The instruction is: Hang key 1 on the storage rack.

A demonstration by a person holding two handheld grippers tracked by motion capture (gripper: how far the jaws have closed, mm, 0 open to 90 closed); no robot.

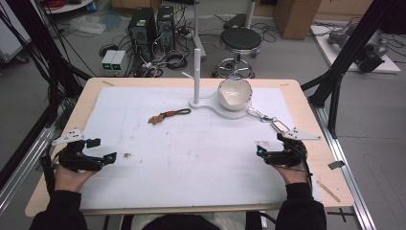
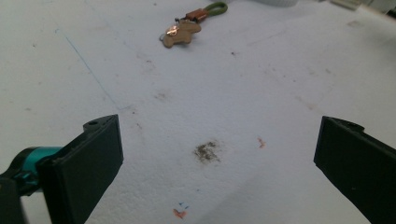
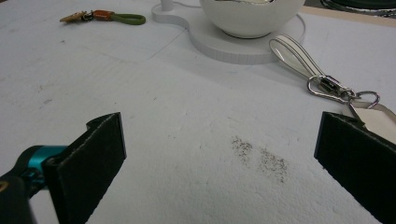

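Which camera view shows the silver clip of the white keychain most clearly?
The right gripper view: the silver clip lies close and sharp beside the white strap. The high view shows it small, near the bowl.

Counted on the counter (image 1: 306, 158): one white mat (image 1: 191, 158) across its middle. Two key fobs: one with a green loop and brown tag (image 1: 167, 115), upper centre of the high view, and one with a white strap and metal clasp (image 1: 268, 120), right of centre. One white bowl (image 1: 234, 93) on one white stand with a single upright post (image 1: 197, 67), top centre. Two claws: left claw (image 1: 103, 149) at lower left, right claw (image 1: 261, 152) at lower right, each with two black jaws standing wide, nothing between them. One round stool (image 1: 240, 40) on the floor beyond.
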